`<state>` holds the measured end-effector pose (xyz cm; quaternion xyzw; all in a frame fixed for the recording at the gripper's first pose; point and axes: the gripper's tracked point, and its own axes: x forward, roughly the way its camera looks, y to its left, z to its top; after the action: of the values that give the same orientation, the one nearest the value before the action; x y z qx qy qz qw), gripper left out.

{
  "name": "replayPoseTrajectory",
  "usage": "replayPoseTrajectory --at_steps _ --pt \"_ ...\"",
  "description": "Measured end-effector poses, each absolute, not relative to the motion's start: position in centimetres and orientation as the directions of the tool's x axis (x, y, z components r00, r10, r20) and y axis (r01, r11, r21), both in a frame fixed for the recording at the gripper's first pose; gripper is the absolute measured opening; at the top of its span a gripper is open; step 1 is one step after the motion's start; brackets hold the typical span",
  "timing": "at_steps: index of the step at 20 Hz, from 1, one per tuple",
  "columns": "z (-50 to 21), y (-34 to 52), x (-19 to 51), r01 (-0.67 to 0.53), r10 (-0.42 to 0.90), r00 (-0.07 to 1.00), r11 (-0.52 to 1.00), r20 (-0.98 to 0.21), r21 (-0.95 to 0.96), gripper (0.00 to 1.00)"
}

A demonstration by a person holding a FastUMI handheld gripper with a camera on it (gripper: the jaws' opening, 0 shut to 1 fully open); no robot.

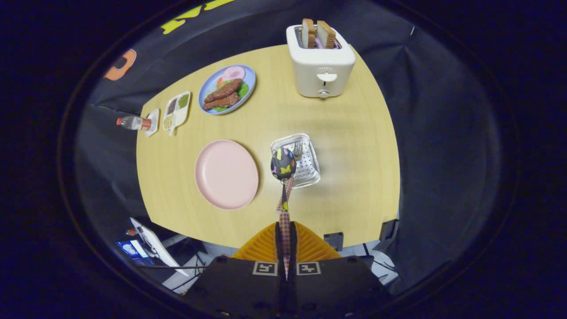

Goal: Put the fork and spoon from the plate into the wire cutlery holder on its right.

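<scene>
The jaws are clamped on the checked handle of the spoon (283,164), whose bowl stands out ahead of them, over the near-left rim of the wire cutlery holder (310,170). The fork (298,149) already lies inside it. The pink plate (227,174), left of the jaws, is bare. Letting go now risks the bowl catching the rim and tipping onto the desk (354,146).

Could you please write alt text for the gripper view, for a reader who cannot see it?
The tool is shut on a spoon, held above a metal cutlery holder that already has a fork in it. An empty pink plate lies beside the holder on a wooden table.
</scene>
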<state>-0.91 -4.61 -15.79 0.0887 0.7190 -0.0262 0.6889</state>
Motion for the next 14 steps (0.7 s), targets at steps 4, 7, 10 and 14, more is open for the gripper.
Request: replayPoseTrajectory --at_steps 4,7,10,14 --pt "-17.6 -5.1 0.0 0.126 0.09 -0.153 0.989 -0.984 0.071 0.01" --pt "-19.0 -4.9 1.1 0.11 0.091 -0.218 0.992 -0.972 0.068 0.01" --pt "-20.3 -5.4 2.0 0.093 0.062 -0.25 0.995 -0.966 0.039 0.01" --pt "-21.9 -5.3 2.5 0.106 0.063 -0.29 0.994 -0.955 0.034 0.01"
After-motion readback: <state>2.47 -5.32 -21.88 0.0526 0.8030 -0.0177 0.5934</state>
